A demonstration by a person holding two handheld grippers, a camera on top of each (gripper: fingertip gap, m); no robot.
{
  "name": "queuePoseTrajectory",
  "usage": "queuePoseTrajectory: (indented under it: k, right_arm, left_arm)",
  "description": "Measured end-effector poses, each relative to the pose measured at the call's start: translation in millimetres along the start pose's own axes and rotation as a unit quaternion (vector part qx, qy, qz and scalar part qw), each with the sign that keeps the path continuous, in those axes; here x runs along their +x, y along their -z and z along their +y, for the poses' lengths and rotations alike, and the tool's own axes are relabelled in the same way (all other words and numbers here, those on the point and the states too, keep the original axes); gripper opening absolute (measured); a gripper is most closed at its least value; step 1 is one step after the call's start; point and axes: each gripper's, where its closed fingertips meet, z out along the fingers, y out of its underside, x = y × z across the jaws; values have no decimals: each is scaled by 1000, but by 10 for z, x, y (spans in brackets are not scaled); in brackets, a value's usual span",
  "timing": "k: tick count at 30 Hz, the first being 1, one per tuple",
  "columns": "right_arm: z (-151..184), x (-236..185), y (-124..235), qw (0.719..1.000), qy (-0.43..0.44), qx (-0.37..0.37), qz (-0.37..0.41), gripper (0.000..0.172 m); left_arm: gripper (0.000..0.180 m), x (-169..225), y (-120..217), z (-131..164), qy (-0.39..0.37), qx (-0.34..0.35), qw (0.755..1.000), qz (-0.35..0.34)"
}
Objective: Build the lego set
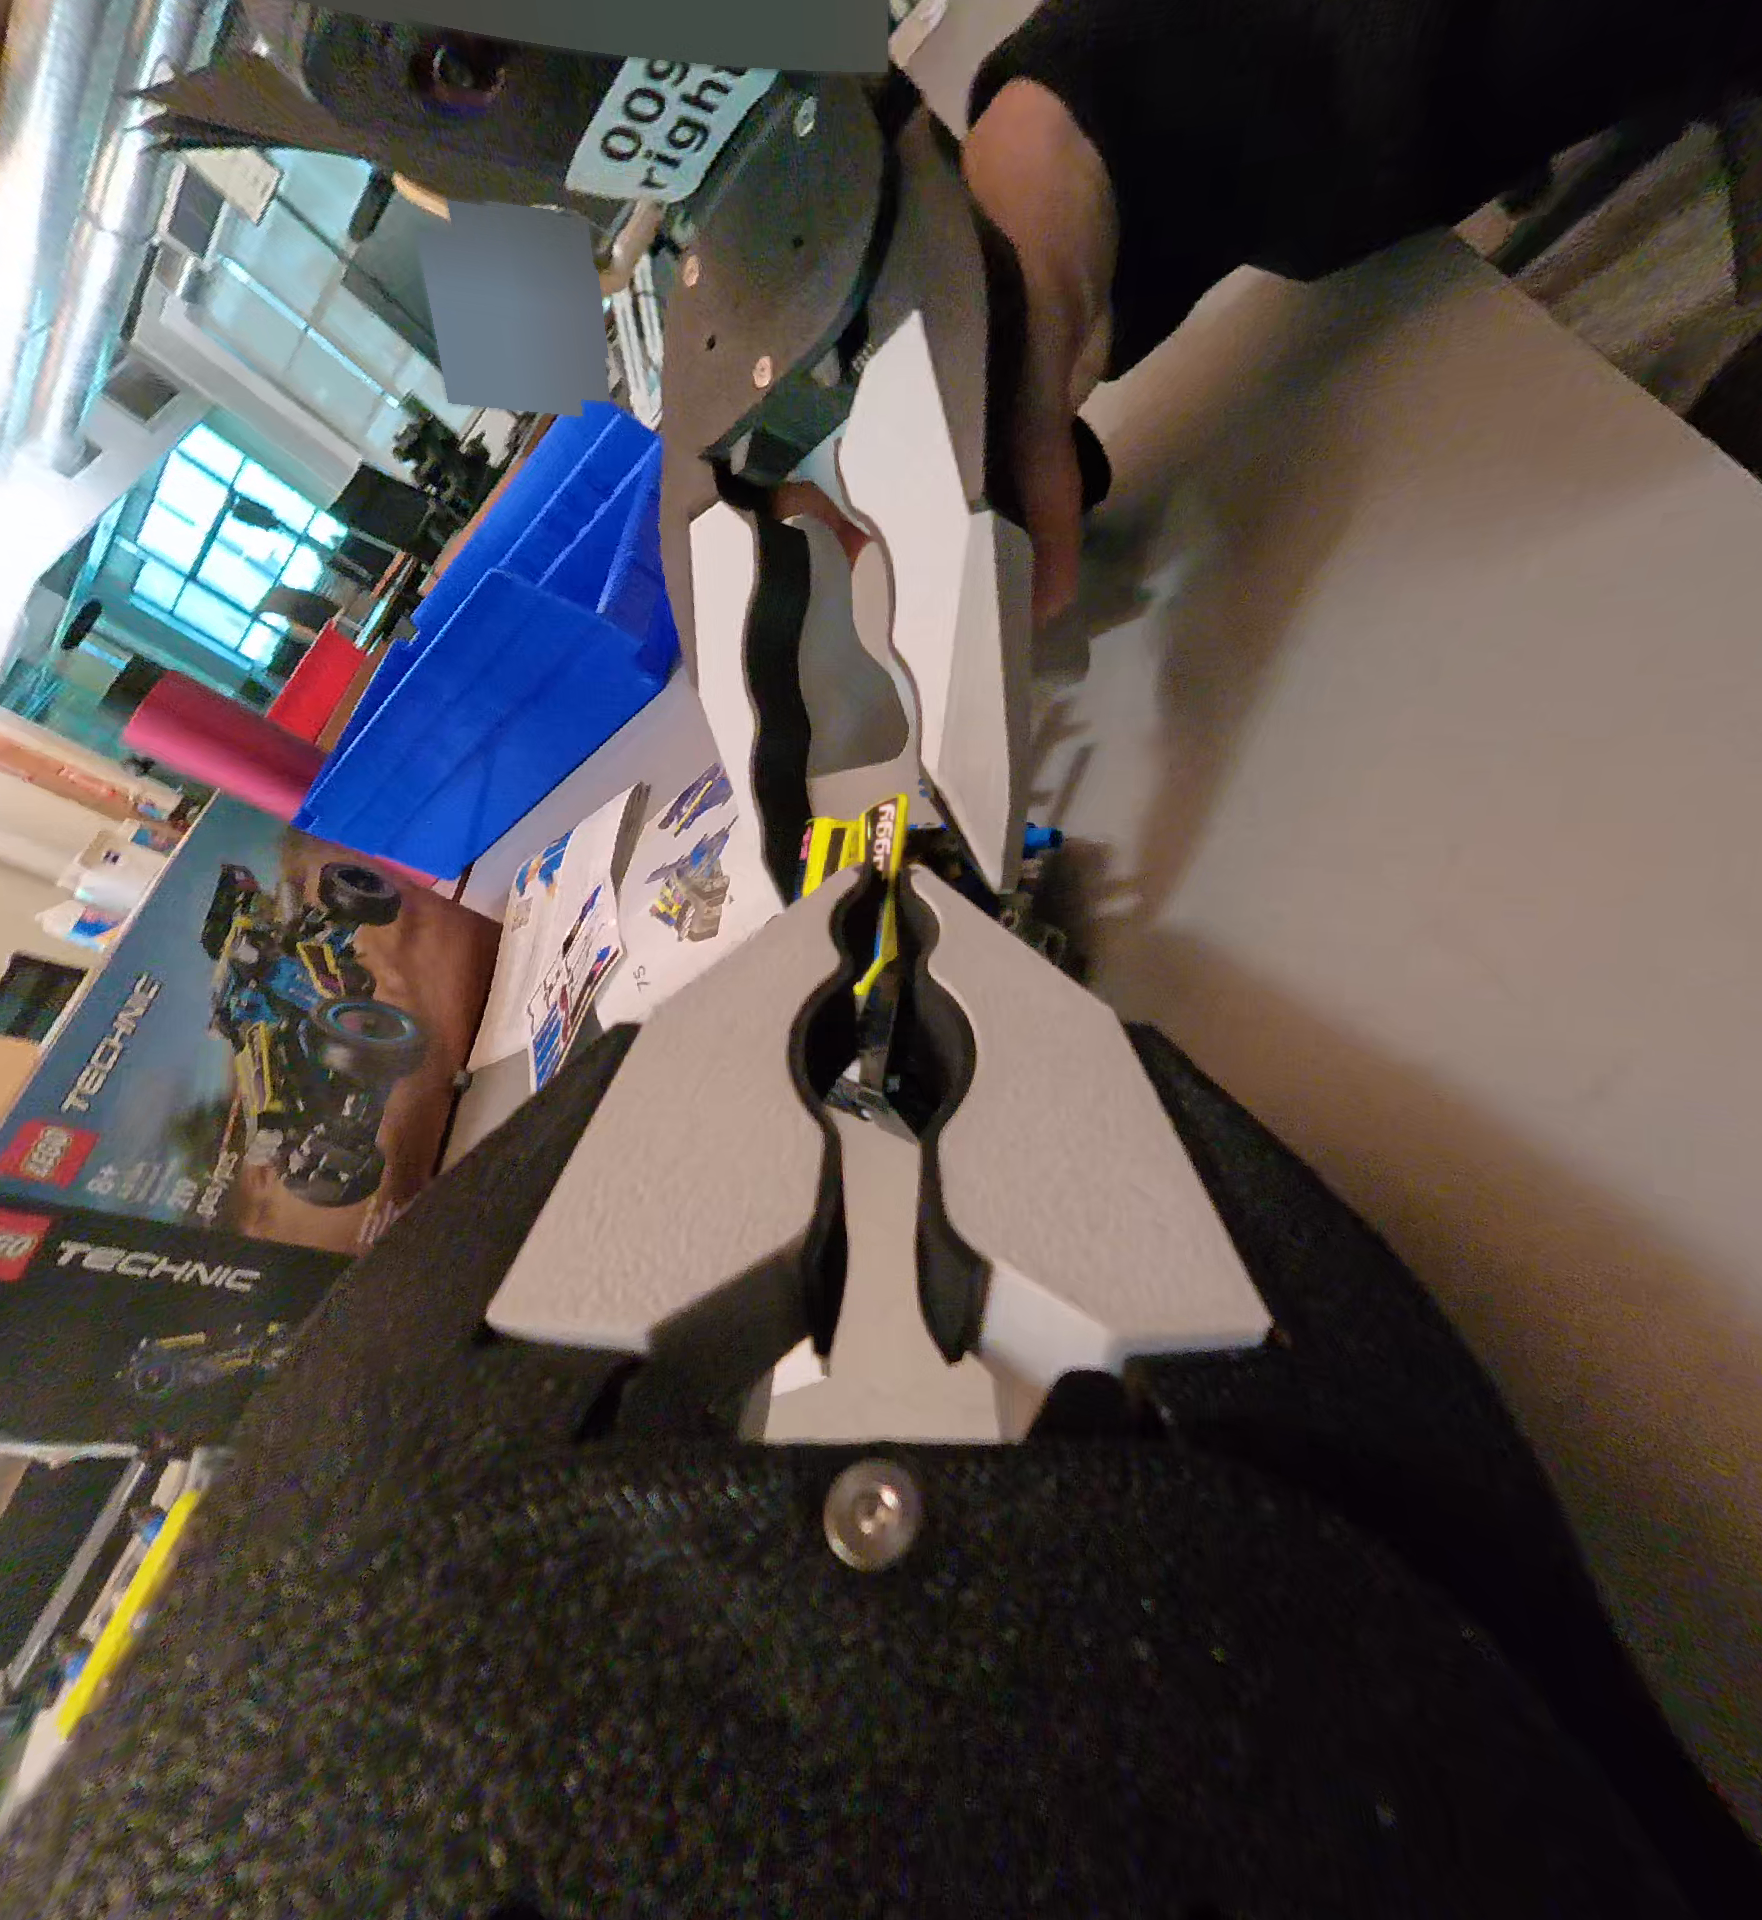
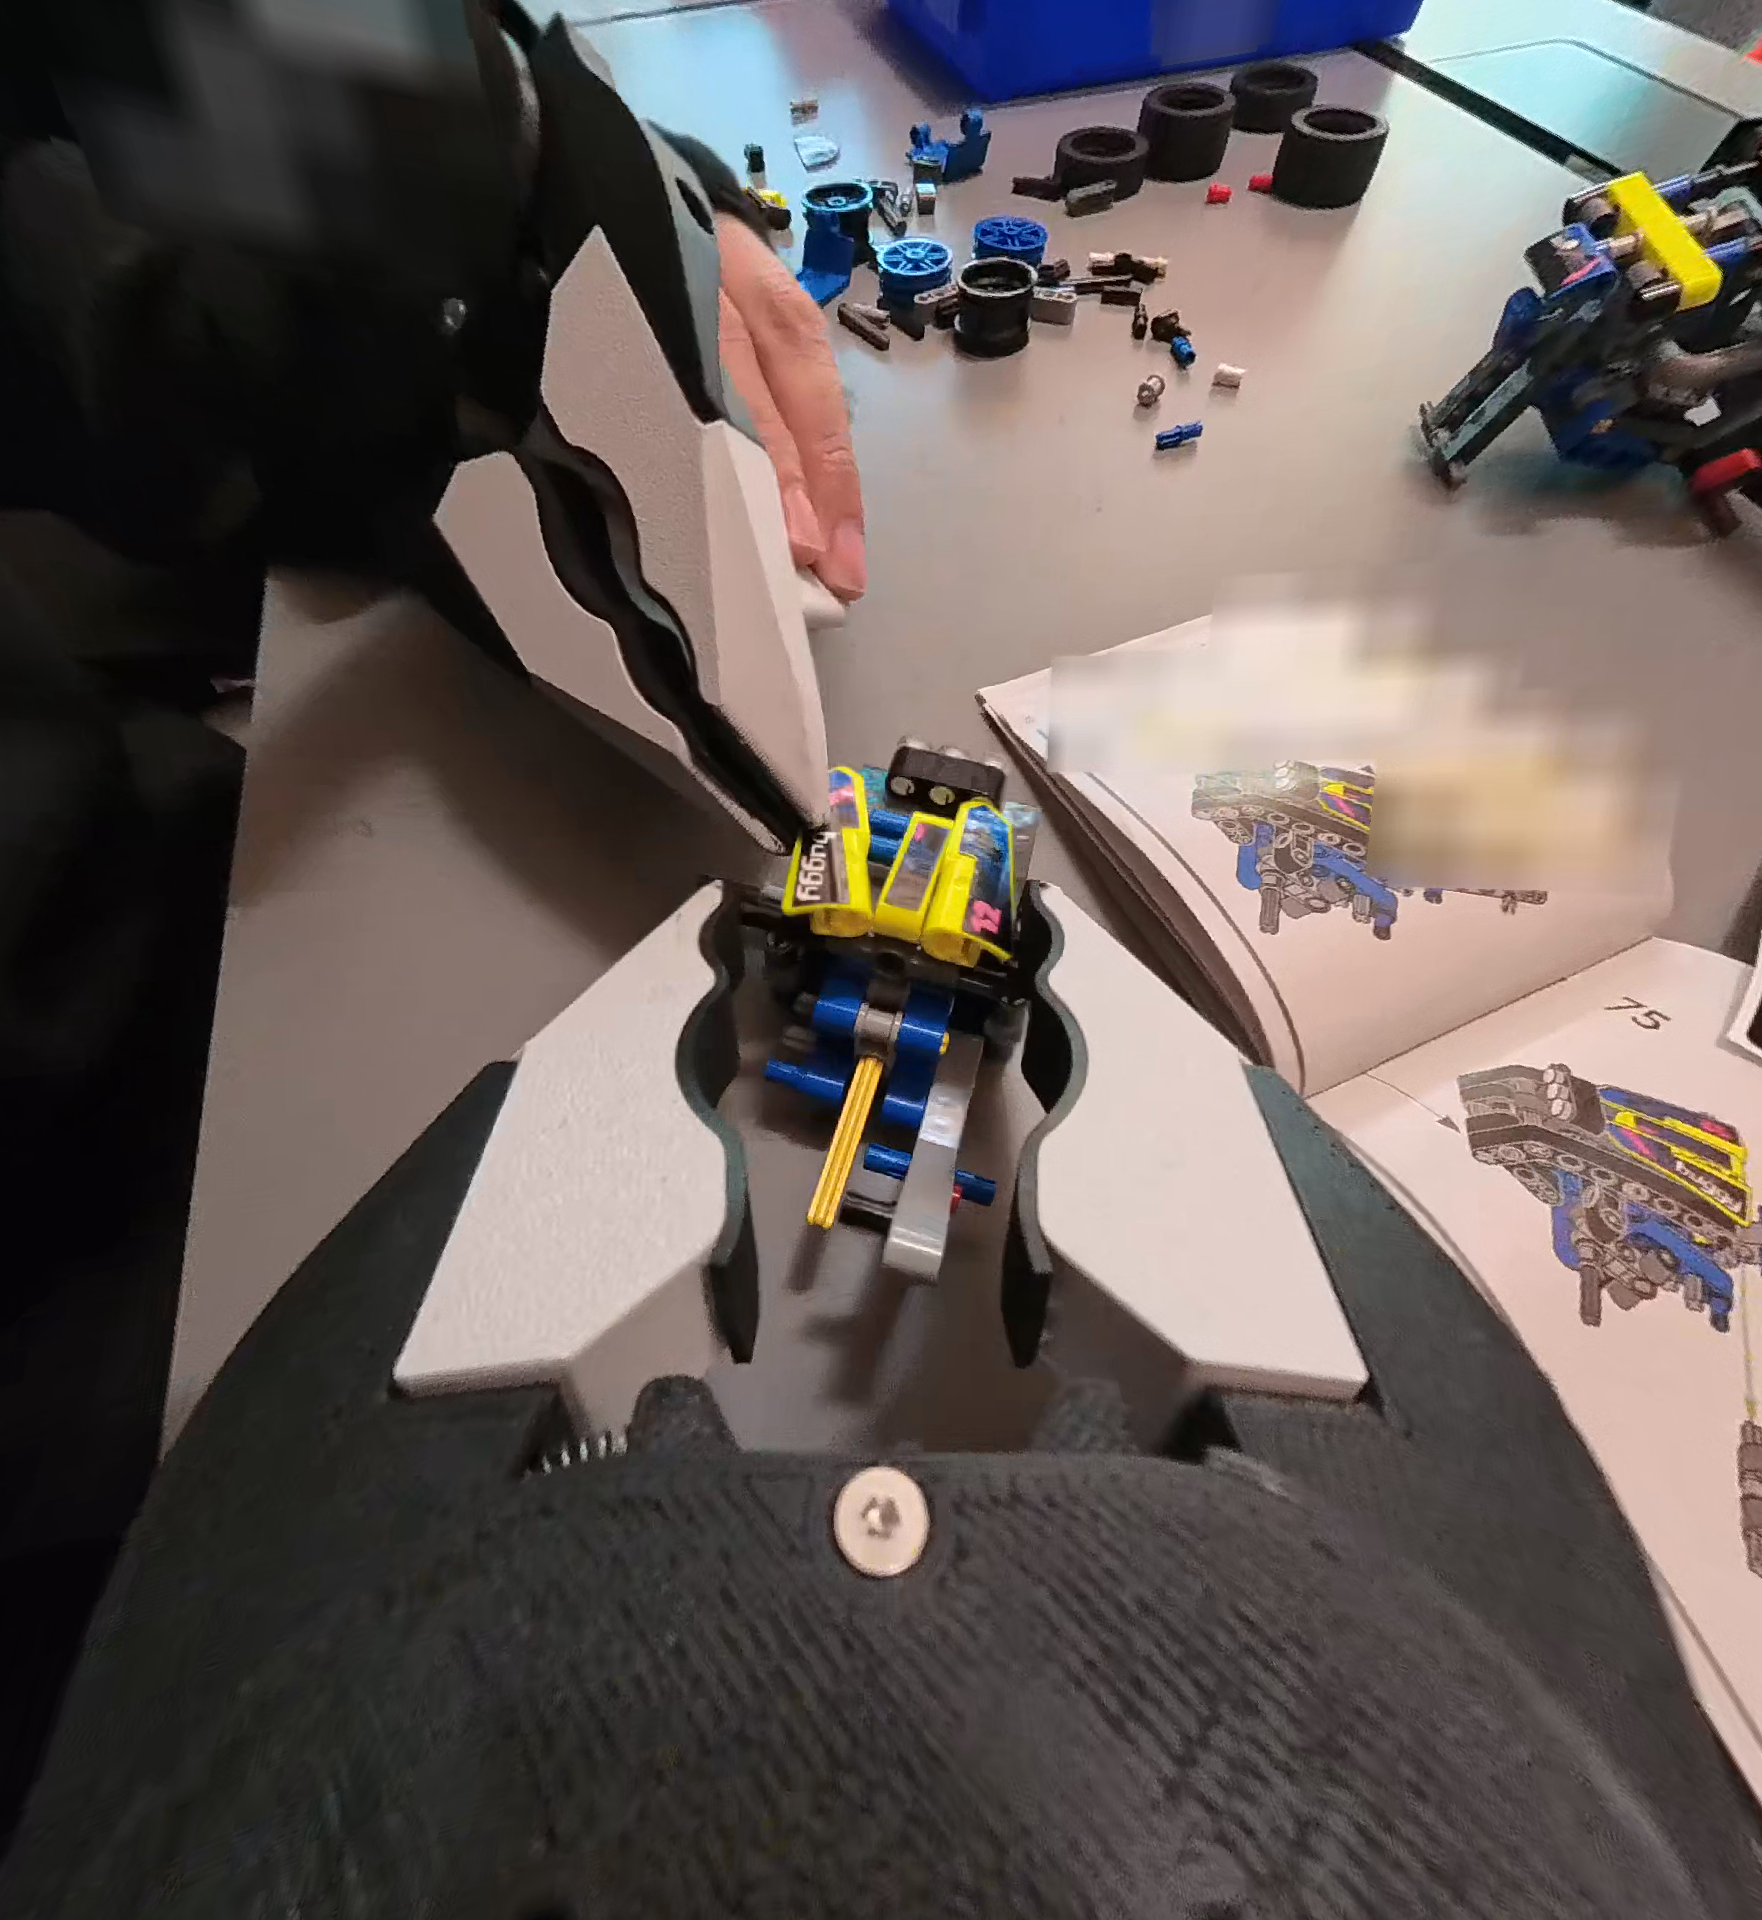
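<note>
Crosswise, our right gripper [image 2: 882, 971] clamped its fingers on the brick-built buggy section [image 2: 908, 935], while our left gripper [image 2: 789, 826], closed, pinched the yellow stickered panel [image 2: 825, 873] from its left.

Left gripper [image 2: 789, 826]: jaws closed, tips pinched on the edge of a yellow panel [image 2: 823, 868] of the brick assembly, angled down from upper left. Hand [image 2: 804, 447] visible behind its fingers. Right gripper [image 2: 882, 914]: jaws spread wide, straddling the brick assembly [image 2: 898, 987], pads [image 2: 1048, 997] against its sides, pointing forward and down.
</note>
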Motion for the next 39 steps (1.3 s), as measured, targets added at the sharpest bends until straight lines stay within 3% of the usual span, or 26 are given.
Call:
queuePoseTrajectory:
  k: [4,12,16,31,36,39]
  right_arm:
    - [-42,-44,33,999,-24,16,-39,44]
    - [-51,-79,19,997,-43,16,-62,48]
    - [-51,-61,39,995,-65,20,-68,45]
    - [-48,-82,43,998,-17,20,-51,43]
    - [-49,-92,43,999,3,20,-50,43]
    - [-49,-118,42,998,28,20,-55,43]
  left_arm:
    - [0,65,21,-51,16,30,998,48]
    - [0,113,29,-48,1,43,996,83]
    - [0,122,13,-52,-14,39,997,71]
    - [14,72,117,49,97,-13,994,39]
    - [36,-28,121,84,121,-25,992,-1]
    - [45,-20,114,98,152,-26,988,23]
